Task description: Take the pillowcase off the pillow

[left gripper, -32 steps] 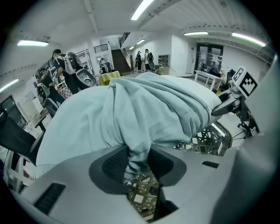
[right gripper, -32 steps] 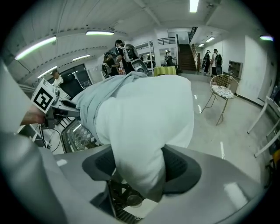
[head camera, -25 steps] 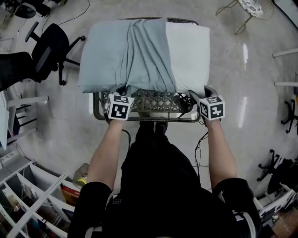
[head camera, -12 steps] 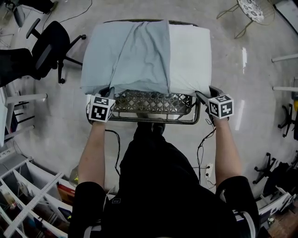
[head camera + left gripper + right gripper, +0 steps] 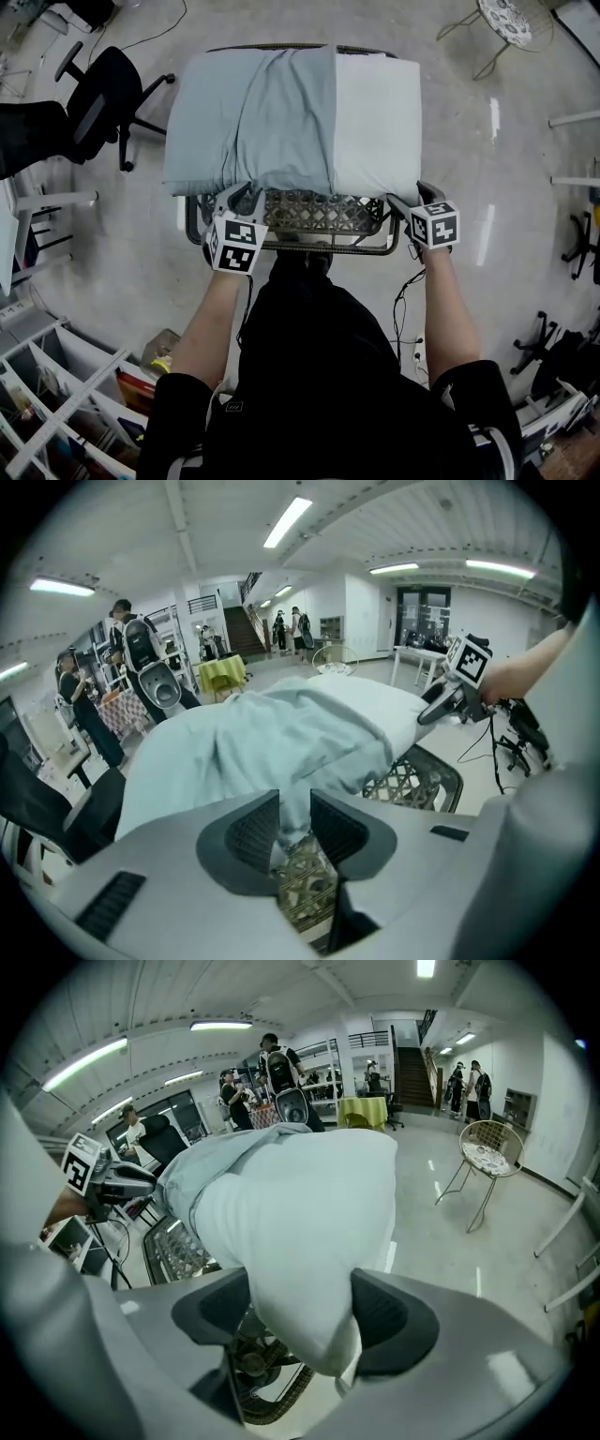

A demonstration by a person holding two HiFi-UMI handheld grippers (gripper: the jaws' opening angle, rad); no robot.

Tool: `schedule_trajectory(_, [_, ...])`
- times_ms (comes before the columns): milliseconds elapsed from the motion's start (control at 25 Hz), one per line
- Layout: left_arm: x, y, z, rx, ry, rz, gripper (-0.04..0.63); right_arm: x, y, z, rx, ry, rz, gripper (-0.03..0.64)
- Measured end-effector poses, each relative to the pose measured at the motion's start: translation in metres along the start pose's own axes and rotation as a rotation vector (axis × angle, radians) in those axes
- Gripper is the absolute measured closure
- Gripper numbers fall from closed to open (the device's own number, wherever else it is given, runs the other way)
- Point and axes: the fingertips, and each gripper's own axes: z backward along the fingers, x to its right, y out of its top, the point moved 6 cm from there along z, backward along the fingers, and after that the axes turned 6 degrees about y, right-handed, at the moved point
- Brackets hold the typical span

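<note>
Plainly, pale-blue pillowcase (image 5: 253,112) (creased) covers the left of the white pillow (image 5: 380,122).

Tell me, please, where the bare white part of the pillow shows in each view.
Head view: pillow upper right of centre, beside the pillowcase.
Left gripper view: pillow right of centre, past the pillowcase.
Right gripper view: pillow centre, large and close.
Shared landmark: the wire basket beneath it.

Wire lattice table (image 5: 319,208); black office chair (image 5: 103,89) left; white shelving (image 5: 56,403).
</note>
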Motion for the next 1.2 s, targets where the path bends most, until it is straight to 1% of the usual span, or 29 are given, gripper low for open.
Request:
schedule_trajectory(80, [0.021,0.010,-0.008,0.006,-0.029,0.014,0.462,-0.002,0.000,0.005,0.023,-0.020,-0.005,0.261])
schedule_trajectory(160, [0.031,0.013,-0.023,-0.024,-0.044,0.026,0.423,-0.006,0.000,0.009,0.052,-0.031,-0.009,0.258])
schedule_trajectory(240, [0.033,0.012,-0.037,-0.062,-0.038,0.030,0.393,-0.010,0.003,0.014,0.083,-0.029,-0.012,0.257])
schedule_trajectory(360, [0.033,0.009,-0.053,-0.106,-0.019,0.023,0.393,-0.019,0.011,0.021,0.129,-0.015,0.001,0.240])
schedule_trajectory(440, [0.033,0.007,-0.059,-0.126,-0.009,0.012,0.396,-0.027,0.018,0.023,0.144,-0.026,0.054,0.221])
schedule_trajectory(520, [0.031,0.005,-0.063,-0.142,-0.002,0.002,0.433,-0.034,0.022,0.018,0.127,-0.047,0.127,0.221])
schedule_trajectory(560, [0.030,0.003,-0.063,-0.148,-0.003,-0.003,0.463,-0.038,0.021,0.011,0.095,-0.054,0.162,0.221])
schedule_trajectory(640, [0.027,-0.002,-0.062,-0.156,-0.014,-0.006,0.542,-0.044,0.015,-0.009,0.002,-0.080,0.236,0.193])
schedule_trajectory(680, [0.024,-0.004,-0.060,-0.159,-0.020,-0.001,0.571,-0.045,0.011,-0.019,-0.036,-0.105,0.280,0.190])
schedule_trajectory(720, [0.022,-0.006,-0.057,-0.162,-0.024,0.008,0.581,-0.044,0.009,-0.027,-0.054,-0.132,0.314,0.198])
schedule_trajectory(760, [0.018,-0.009,-0.054,-0.163,-0.026,0.018,0.585,-0.041,0.009,-0.032,-0.050,-0.150,0.323,0.235])
schedule_trajectory(800, [0.014,-0.012,-0.051,-0.164,-0.027,0.027,0.586,-0.037,0.010,-0.033,-0.031,-0.156,0.307,0.266])
schedule_trajectory(880, [0.004,-0.017,-0.042,-0.159,-0.020,0.039,0.588,-0.031,0.013,-0.028,0.007,-0.149,0.266,0.303])
schedule_trajectory(920, [-0.002,-0.018,-0.039,-0.154,-0.012,0.042,0.588,-0.028,0.014,-0.025,0.018,-0.144,0.263,0.313])
schedule_trajectory(1080, [-0.031,-0.026,-0.028,-0.155,0.011,0.056,0.588,-0.019,0.016,-0.016,0.033,-0.117,0.266,0.319])
schedule_trajectory(1200, [-0.049,-0.029,-0.022,-0.158,0.012,0.029,0.588,-0.015,0.017,-0.013,0.031,-0.096,0.252,0.319])
